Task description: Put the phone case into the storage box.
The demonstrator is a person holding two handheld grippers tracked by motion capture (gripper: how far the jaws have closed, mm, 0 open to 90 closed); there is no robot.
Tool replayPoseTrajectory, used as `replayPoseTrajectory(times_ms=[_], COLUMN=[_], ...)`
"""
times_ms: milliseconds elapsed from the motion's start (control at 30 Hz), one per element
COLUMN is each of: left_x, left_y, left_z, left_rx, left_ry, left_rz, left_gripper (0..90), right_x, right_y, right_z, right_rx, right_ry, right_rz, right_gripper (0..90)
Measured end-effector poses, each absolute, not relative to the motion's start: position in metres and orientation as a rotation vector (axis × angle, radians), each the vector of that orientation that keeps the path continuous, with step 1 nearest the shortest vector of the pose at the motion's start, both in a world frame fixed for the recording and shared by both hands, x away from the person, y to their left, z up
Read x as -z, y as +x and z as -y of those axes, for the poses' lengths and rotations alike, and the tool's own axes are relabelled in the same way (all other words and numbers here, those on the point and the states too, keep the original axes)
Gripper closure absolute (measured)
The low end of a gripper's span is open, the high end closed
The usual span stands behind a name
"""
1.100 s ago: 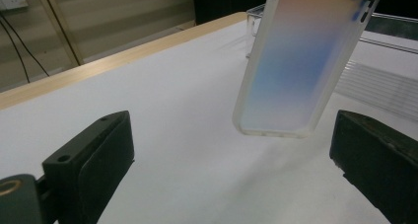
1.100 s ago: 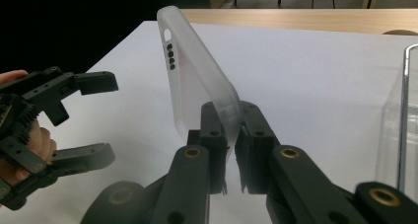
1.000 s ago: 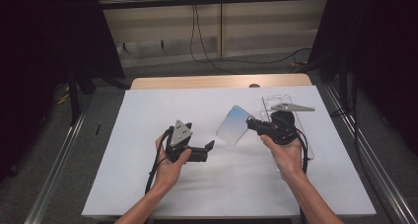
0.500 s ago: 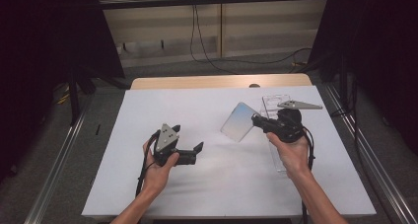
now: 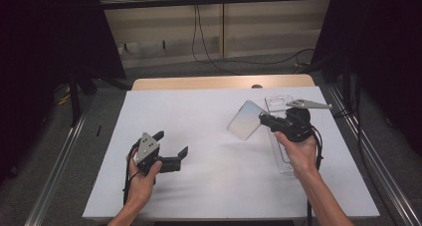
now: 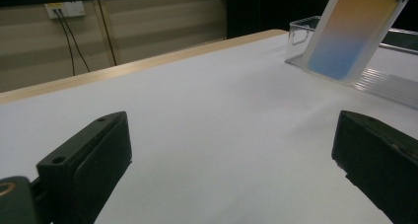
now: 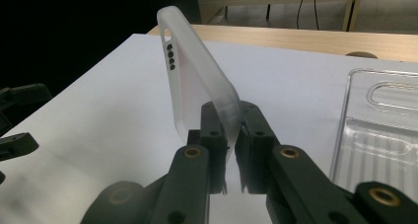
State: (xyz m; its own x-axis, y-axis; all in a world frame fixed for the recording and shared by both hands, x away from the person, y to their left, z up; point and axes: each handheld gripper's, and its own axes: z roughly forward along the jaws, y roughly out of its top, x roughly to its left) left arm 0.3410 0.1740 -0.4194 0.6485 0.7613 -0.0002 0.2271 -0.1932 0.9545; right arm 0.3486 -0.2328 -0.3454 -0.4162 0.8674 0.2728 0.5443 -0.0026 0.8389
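Phone case [image 7: 197,81]: translucent, frosted, pinched at one edge by the right tool [image 7: 230,135], jaws pressed together on it. Case is held clear above the bench [image 5: 199,116], tilted, with its free end pointing toward the bench middle. In the left tool view the case [image 6: 352,29] is seen as a blue-to-orange tinted panel at the upper right.

Near side: left tool [image 5: 171,149] is held low over the bench's near-left area in the person's left hand [image 5: 142,178]. Jaws are spread wide; nothing is held between them and nothing is seen touched. Bare white bench surface is seen between the two black jaws in the left tool view.

Mid bench, right: right tool [image 5: 263,119] is gripped in the right hand [image 5: 298,154], with the case [image 5: 245,120] projecting to its left in the high view.

Farther, right side: a clear plastic tray [image 5: 278,136] lies flat on the bench, beneath and behind the right tool; its moulded recess [image 7: 389,135] is visible in the right tool view. Case and tray are apart.
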Motion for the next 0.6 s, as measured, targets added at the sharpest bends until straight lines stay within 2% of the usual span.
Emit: replayPoseTrajectory(times_ms=[467,600], left_x=[0.426,0.427], left_y=[0.328,0.324], left_z=[-0.215,-0.219], left_rx=[-0.637,-0.69], left_ry=[1.679,1.678], left_rz=[-0.852,-0.869], left_gripper=[2.6,2.5], right_x=[0.333,0.329], right_y=[0.349,0.35], right_z=[0.255,0.261], right_rx=[-1.393,-1.392], right_ry=[1.468,1.469], right_rz=[-1.887,-1.871], right_gripper=[83.3,83.3])
